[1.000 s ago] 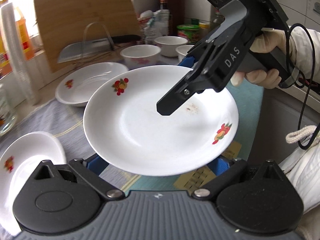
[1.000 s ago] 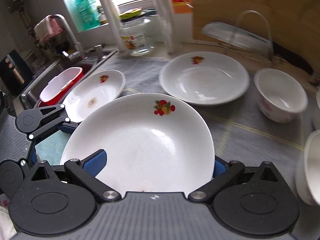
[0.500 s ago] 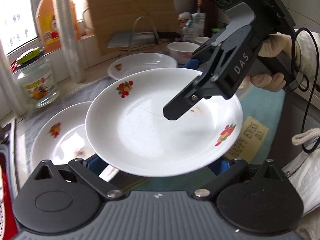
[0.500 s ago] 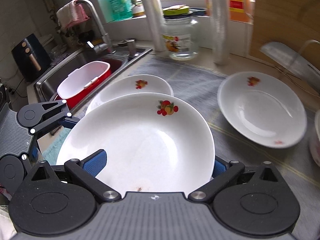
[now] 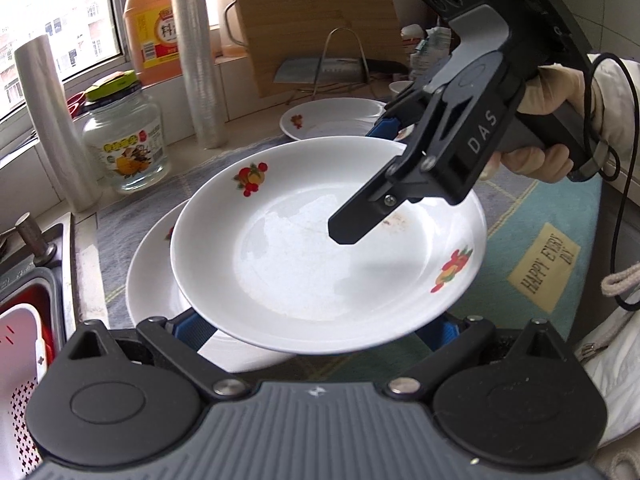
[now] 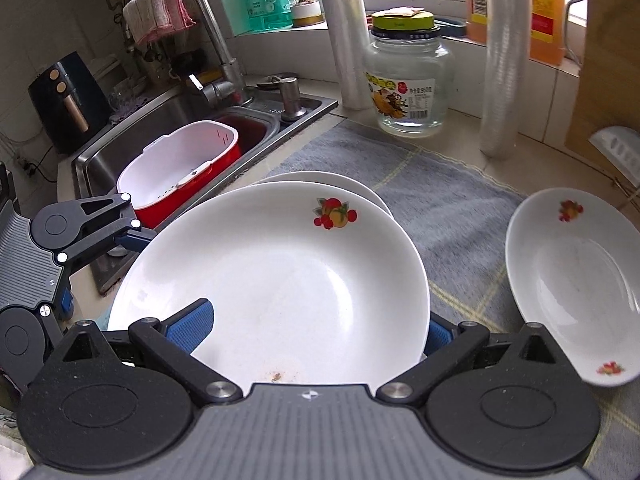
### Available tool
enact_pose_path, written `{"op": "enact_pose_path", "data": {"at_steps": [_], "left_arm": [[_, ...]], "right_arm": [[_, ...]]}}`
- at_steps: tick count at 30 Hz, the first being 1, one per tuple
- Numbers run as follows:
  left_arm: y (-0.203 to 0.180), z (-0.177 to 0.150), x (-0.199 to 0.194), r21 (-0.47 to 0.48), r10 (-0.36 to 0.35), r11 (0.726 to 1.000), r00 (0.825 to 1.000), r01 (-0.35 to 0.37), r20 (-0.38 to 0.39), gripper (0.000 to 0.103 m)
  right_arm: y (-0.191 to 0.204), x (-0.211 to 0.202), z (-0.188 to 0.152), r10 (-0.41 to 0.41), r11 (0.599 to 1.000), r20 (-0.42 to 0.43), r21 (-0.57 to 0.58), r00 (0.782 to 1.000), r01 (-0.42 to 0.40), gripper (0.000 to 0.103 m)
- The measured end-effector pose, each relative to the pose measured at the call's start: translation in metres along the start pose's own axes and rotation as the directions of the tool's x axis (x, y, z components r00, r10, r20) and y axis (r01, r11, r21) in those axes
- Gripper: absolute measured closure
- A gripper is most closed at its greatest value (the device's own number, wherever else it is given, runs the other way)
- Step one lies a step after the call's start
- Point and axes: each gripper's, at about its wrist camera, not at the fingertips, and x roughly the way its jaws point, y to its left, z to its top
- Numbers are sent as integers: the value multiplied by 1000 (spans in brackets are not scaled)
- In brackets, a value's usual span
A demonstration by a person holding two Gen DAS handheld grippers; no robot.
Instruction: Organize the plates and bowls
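Observation:
A white plate with fruit prints (image 5: 304, 264) (image 6: 280, 280) hangs level between both grippers. It rests on top of my left gripper (image 5: 316, 328), whose blue pads stand wide apart under the near rim. At the opposite rim my right gripper (image 6: 314, 328) (image 5: 366, 180) is clamped, one finger over the plate and one beneath it. Directly below lies a second matching plate (image 5: 152, 280) (image 6: 340, 180) on the grey mat (image 6: 440, 184), partly hidden. A third plate (image 5: 340, 116) (image 6: 568, 280) sits farther along the counter.
The steel sink (image 6: 160, 120) with a red basin and white strainer (image 6: 180, 168) borders the mat. A glass jar (image 5: 124, 140), two tall sleeves of cups (image 5: 196, 52), an orange bottle and a wooden board (image 5: 312, 20) with a cleaver rack line the back. A gloved hand (image 5: 560, 120) holds the right gripper.
Both grippers have carried the plate sideways toward the sink; it now hovers over the plate beside the sink. The bowls have dropped out of view.

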Motion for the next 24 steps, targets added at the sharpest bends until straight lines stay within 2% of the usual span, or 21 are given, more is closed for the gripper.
{"op": "enact_pose_path", "data": {"at_steps": [24], "left_arm": [[34, -1, 17, -38, -36, 999, 999, 35, -20, 2]], "right_arm": [[-6, 37, 26, -23, 1000, -51, -6, 998, 23, 0]]}}
